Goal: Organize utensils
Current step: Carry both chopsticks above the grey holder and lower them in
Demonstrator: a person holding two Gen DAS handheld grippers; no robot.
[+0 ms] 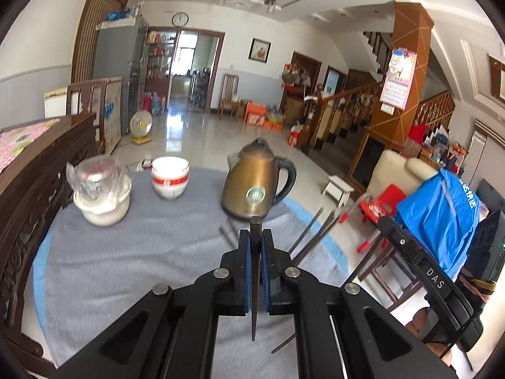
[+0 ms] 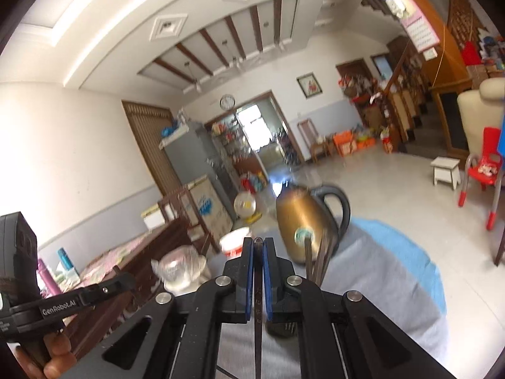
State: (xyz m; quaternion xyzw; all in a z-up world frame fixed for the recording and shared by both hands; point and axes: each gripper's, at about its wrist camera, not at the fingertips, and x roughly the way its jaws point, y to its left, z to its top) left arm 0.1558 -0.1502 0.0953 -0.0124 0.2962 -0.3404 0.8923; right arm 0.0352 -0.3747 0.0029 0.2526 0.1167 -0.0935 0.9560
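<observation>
In the left wrist view my left gripper point(image 1: 255, 233) is shut on a slim dark chopstick point(image 1: 254, 312) that stands upright between the blue pads, above the grey cloth. More dark chopsticks point(image 1: 311, 230) lie loose on the cloth to the right, and a short pair point(image 1: 228, 234) lies by the kettle's base. In the right wrist view my right gripper point(image 2: 258, 242) is shut on another thin chopstick point(image 2: 258, 344) with printed characters. It is raised over the table. Further chopsticks point(image 2: 318, 262) show in front of the kettle.
A bronze kettle point(image 1: 252, 186) stands mid-table on the grey cloth point(image 1: 126, 268). Stacked white-and-red bowls point(image 1: 170, 178) and a white pot with a plastic-wrapped lid point(image 1: 102, 192) sit at the left. A carved dark wooden piece of furniture point(image 1: 34, 170) borders the left side. A red chair point(image 1: 378, 205) stands right.
</observation>
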